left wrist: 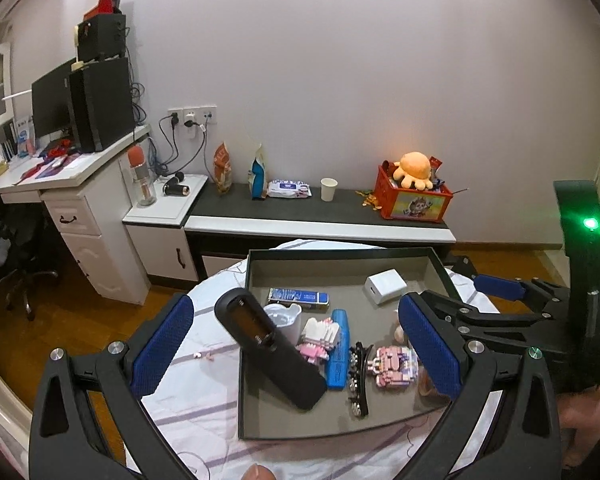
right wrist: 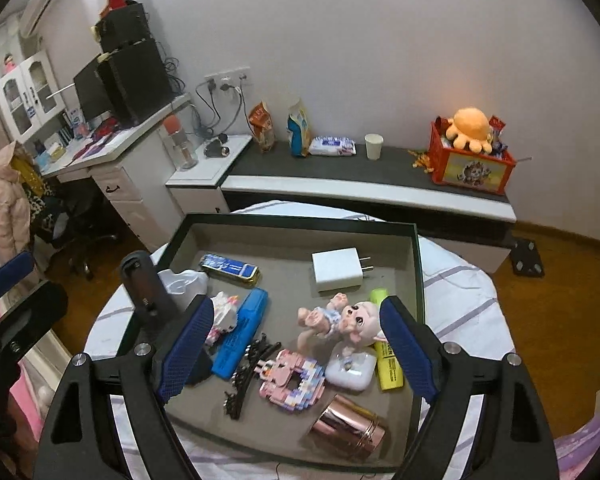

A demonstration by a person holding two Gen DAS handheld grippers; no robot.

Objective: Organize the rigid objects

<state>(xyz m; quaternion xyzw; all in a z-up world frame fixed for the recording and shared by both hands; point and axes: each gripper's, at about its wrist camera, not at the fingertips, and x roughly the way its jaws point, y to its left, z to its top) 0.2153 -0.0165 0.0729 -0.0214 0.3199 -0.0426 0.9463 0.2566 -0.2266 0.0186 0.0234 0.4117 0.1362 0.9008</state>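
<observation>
A dark-rimmed tray [left wrist: 340,254] [right wrist: 300,222] on a round cloth-covered table [right wrist: 460,292] holds several small items. Among them are a black handheld device [left wrist: 268,352] [right wrist: 144,284] leaning on the left rim, a white charger [left wrist: 385,286] [right wrist: 337,274], a blue highlighter [left wrist: 339,348] [right wrist: 242,332], a black hair clip [left wrist: 357,380] [right wrist: 246,372], a doll [right wrist: 336,320] and a rose-gold tin [right wrist: 352,430]. My left gripper [left wrist: 296,344] hangs open above the tray's left half. My right gripper [right wrist: 298,346] hangs open above its near right part. Neither holds anything.
Behind the table runs a low black-topped bench [left wrist: 300,204] with a red toy crate [left wrist: 412,196], a paper cup [left wrist: 328,189] and snack bags. A white desk [left wrist: 60,176] with a monitor and an office chair [left wrist: 16,256] stand at the left. Wooden floor surrounds the table.
</observation>
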